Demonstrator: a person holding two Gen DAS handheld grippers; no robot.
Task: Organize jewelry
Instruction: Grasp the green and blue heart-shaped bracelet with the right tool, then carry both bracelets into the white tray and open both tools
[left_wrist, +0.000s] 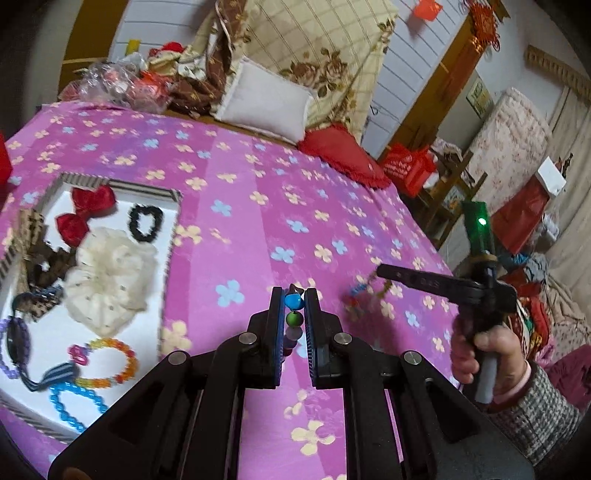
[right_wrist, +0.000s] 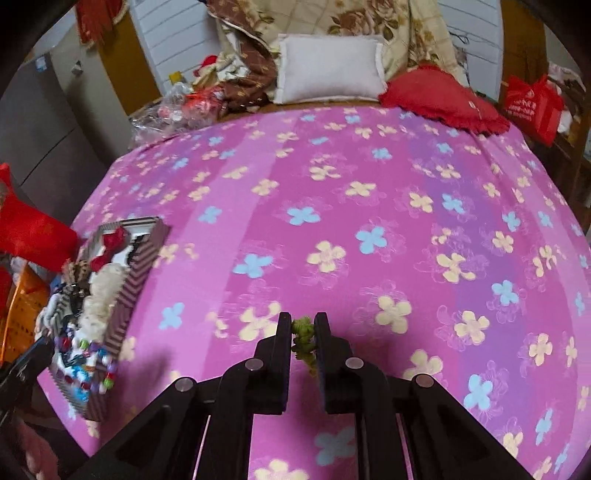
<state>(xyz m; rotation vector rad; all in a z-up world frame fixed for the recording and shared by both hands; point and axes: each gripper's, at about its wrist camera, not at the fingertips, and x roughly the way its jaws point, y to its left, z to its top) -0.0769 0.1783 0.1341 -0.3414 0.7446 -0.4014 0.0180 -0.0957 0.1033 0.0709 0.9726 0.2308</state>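
Left tool (left_wrist: 294, 295) clenched on a beaded strand (left_wrist: 294, 308), with a blue bead and a green bead showing between the pads, held above the pink flowered bedspread (left_wrist: 258, 177) just right of the striped box (left_wrist: 168, 258). Right tool (right_wrist: 303, 319) clenched on a small green beaded piece (right_wrist: 304, 338), also raised over the bedspread, well to the right of the box. Seen from the left wrist, the right tool is gripped by a hand (left_wrist: 484, 354) in a knitted sleeve, with a blurred multicoloured strand dangling below its fingers; whether that is the same green piece cannot be told. Inside the box, on its white floor: a red bow (left_wrist: 86, 212) at the far end, a black scrunchie (left_wrist: 145, 221) beside the bow, a cream scrunchie (left_wrist: 110, 275) in the middle, a brown patterned hair tie (left_wrist: 40, 258) against the left wall, an orange bead bracelet (left_wrist: 110, 363) and a blue bead bracelet (left_wrist: 74, 406) at the near end, and a purple bead strand (left_wrist: 13, 350) at the near left. Beyond the box, at the head of the bed, a white pillow (left_wrist: 266, 99) and a red cushion (left_wrist: 343, 155).
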